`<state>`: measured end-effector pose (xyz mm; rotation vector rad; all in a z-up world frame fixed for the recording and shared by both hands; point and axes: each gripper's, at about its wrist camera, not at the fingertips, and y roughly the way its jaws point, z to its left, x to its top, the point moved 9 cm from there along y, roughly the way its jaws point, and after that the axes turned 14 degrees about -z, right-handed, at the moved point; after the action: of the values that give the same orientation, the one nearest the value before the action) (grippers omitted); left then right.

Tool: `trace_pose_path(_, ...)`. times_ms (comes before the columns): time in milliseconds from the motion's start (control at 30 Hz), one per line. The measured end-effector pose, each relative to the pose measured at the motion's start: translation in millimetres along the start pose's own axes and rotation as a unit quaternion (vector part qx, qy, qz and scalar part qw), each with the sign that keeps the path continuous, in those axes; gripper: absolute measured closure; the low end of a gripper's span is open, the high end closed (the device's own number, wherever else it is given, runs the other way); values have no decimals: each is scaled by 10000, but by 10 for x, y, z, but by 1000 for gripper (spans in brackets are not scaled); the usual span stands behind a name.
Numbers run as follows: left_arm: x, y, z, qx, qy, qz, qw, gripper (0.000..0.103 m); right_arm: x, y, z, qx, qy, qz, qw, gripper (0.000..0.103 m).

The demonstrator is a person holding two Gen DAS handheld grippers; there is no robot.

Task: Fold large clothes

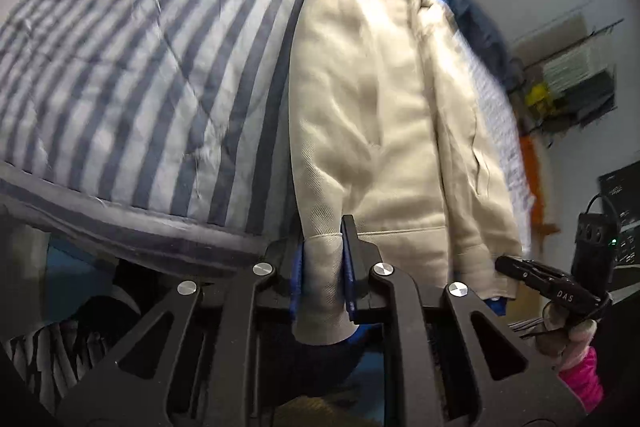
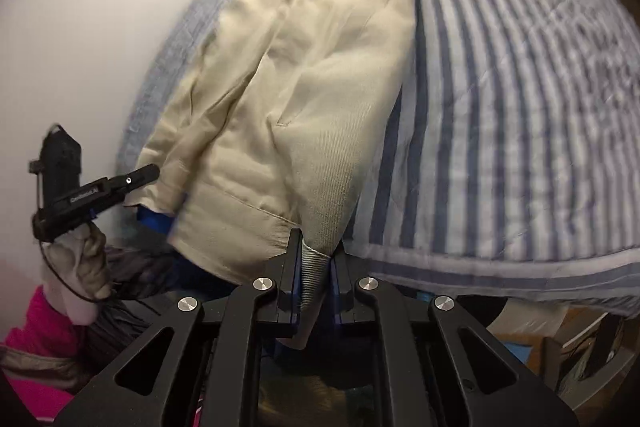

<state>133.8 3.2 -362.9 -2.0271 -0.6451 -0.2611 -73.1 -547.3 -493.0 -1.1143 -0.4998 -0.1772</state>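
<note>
Two grippers are pinching the near hem of a beige garment [image 1: 360, 99] that is lying on a striped quilt [image 1: 120, 67]: the left gripper [image 1: 322, 239] is clamping one hem corner and the right gripper [image 2: 316, 251] the other, each jaw pair pressing on fabric.
</note>
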Motion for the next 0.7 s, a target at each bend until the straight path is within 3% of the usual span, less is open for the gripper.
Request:
trace_pose_path(100,47,-43,-19,-30,27,17,10000,81,-118,204,-1,-447,-558,96,9974,91)
trace_pose_path(200,147,-174,-15,8,73,-135,9999,76,-22,81,31,-379,-507,49,9980,85)
trace_pose_path(333,288,-375,-60,135,297,-529,9981,76,254,-233,174,-824,-1158,-755,9870,82)
trace_pose_path(433,414,-391,-231,110,656,-772,9948,76,409,-204,330,-945,-1495,-1105,9780,82)
trace_pose_path(600,354,-83,-539,-315,947,-469,9939,76,490,223,564,-496,-1661,-1178,9778,82)
trace_pose_path(700,123,196,-625,-440,1151,22,9924,76,335,554,604,-218,-1413,-804,9865,82)
